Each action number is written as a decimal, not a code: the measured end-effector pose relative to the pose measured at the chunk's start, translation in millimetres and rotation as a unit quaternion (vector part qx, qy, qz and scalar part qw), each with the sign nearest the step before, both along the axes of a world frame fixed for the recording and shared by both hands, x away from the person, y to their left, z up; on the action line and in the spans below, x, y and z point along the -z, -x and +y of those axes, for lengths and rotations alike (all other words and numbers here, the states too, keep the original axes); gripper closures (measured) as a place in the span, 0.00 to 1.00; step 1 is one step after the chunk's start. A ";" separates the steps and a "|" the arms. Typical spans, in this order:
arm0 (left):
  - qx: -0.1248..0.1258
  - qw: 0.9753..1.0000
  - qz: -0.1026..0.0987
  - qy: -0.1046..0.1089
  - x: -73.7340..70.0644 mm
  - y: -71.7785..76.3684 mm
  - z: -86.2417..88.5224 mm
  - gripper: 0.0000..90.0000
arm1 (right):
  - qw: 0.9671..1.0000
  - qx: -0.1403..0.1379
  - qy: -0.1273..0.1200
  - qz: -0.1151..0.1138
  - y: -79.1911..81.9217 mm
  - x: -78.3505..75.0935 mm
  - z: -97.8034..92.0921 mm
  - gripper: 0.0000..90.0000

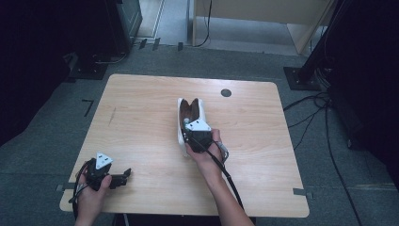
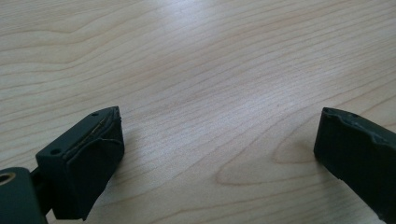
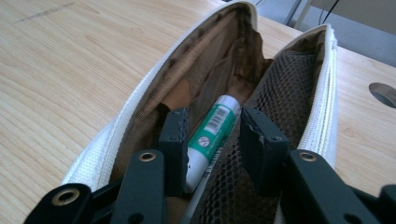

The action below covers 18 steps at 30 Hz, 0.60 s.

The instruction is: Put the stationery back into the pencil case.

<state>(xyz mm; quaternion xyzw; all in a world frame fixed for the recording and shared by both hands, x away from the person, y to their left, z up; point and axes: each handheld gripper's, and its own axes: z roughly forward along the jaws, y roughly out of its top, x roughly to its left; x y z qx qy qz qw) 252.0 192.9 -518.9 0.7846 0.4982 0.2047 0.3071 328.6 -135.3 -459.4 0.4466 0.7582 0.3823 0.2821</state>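
A white zip pouch (image 1: 180, 129) lies open at the middle of the wooden table (image 1: 141, 108), brown lining and mesh pocket showing. Inside it rests a green-and-white tube (image 3: 219, 116). My right gripper (image 3: 211, 128) reaches down into the pouch (image 3: 140, 98), open, one jaw on each side of the tube; the left jaw touches it, while a gap is left at the right jaw. In the high view the right gripper (image 1: 189, 124) sits over the pouch's near half. My left gripper (image 1: 125, 175) rests near the front left corner, held by a hand. Its jaws (image 2: 219, 135) are wide open over bare wood.
A round dark cable hole (image 1: 226, 92) sits in the tabletop behind the pouch, and it also appears as a grey disc (image 3: 385, 93) in the right gripper view. Beyond the table's right side are cables and a black stand base (image 1: 301, 77) on the floor.
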 end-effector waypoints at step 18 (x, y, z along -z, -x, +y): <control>0.001 1.000 0.000 -0.001 -0.1 0.0 0.1 0.02 | 0.999 -0.020 -0.037 -0.032 16.3 -22.0 -13.4 0.62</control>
